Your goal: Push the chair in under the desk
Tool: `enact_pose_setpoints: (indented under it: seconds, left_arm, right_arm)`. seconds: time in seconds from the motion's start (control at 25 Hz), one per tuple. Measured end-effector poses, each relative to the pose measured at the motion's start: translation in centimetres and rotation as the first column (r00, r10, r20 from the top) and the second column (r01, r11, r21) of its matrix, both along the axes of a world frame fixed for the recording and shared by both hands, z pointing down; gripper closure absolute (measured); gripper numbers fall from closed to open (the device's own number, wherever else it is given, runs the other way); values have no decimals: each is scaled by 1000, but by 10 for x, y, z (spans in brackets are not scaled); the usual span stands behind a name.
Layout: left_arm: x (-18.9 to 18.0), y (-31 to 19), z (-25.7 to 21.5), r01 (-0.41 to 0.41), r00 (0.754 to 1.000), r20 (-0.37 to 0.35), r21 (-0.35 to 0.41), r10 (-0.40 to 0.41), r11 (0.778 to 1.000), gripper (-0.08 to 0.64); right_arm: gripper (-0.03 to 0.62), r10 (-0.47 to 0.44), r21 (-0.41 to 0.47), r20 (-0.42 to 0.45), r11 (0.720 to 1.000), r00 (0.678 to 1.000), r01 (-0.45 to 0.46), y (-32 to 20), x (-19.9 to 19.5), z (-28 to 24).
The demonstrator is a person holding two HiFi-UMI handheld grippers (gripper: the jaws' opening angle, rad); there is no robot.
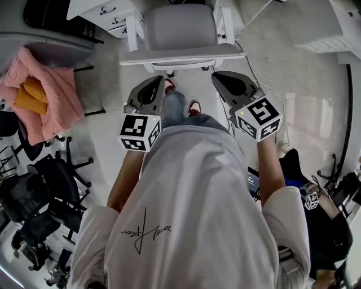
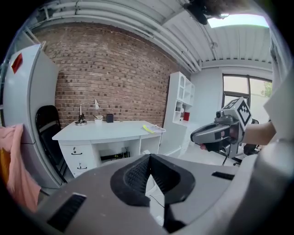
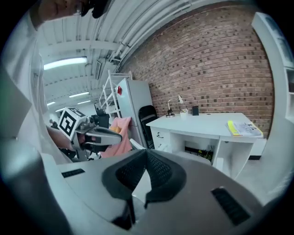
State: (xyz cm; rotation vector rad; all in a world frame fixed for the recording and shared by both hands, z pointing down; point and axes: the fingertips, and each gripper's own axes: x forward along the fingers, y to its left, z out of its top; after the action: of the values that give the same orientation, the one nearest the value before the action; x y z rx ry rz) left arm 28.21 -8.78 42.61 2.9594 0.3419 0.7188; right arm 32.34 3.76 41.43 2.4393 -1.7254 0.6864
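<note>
Brick wall [image 2: 105, 69] behind one desk [image 2: 105, 131]; one chair [image 1: 180, 31]; left hand-held gripper [image 2: 149, 158] and right hand-held gripper [image 3: 146, 154] both closed, empty.

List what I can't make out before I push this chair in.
- Grey padded office chair: head view, base and wheels mostly hidden beneath its seat.
- White desk with drawers: head view, cut off by the top edge, so its knee space is unseen.
- Chair in the gripper views: hidden behind the left gripper and right gripper bodies.
- Small items on the desk top: left gripper view, too small to name.
</note>
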Motion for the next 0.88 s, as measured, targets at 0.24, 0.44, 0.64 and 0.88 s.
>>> enact_pose_setpoints:
  seconds: [0.24,0.44,0.64,0.88]
  left_arm:
    - [-4,-1,-17,32,999,-33,-39,-33,999,555]
    - [-1,2,-27,46,998,-38,-65,-49,997,555]
    - [5,9,-28,46,998,-34,-61,-48,997,555]
    - [7,19,-23,29,999,-13,-58,-30,998,555]
  right_arm:
    - [566,-6,43,11,999,1000,5,7,0,-8]
    - [566,10,45,13,999,1000,-10,17,3,-10]
    - [566,14,16,-9,1000,1000,-14,27,6,-9]
    - [566,17,21,-11,1000,1000,-17,36,5,-7]
